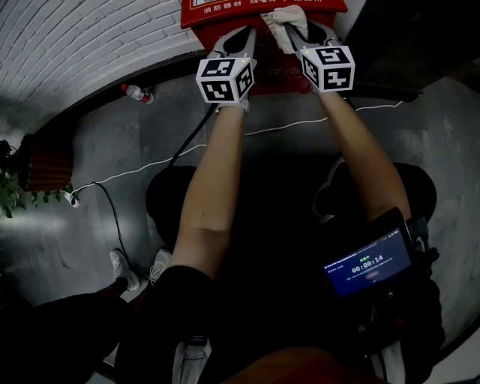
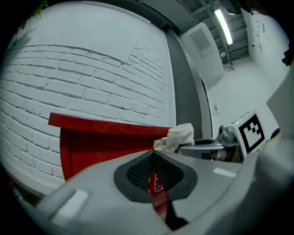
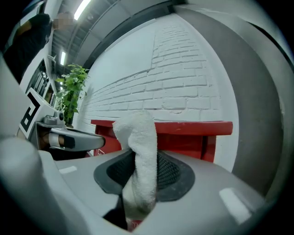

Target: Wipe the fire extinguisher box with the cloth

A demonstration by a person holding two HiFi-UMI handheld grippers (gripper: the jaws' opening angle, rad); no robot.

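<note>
- Box (image 1: 225, 16): red, at the top edge of the head view, standing against the white brick wall (image 1: 90, 37) where it meets the grey floor (image 1: 112, 135).
- I have both grippers held out side by side at the box, with their marker cubes facing up toward the head camera.
- Left gripper (image 1: 241, 36): its own view shows the jaws together with nothing between them. Only a thin slit stays open below the pads, and through it I see the red of the box (image 2: 105, 142) with some white print.
- Right gripper (image 1: 304, 31): the jaws are clamped on the cloth (image 3: 140, 156). It is white, pinched into a fold that stands up past the tips and hangs down between the pads.
- From the right gripper view the fold rises in front of the top edge of the box (image 3: 193, 131). I cannot tell whether it touches the box.
- From the left gripper view the cloth (image 2: 177, 137) is a pale bunch at the right end of the box's top edge.
- In the head view the cloth (image 1: 285, 21) lies over the box, just right of the left gripper's tips.
- A bottle (image 1: 139, 93) lies on the floor left of the box, near the wall.
- A plant (image 1: 11, 191) stands at the far left, and a white cable (image 1: 150, 166) crosses the floor.
- A lit screen (image 1: 367, 264) sits at my lower right.
</note>
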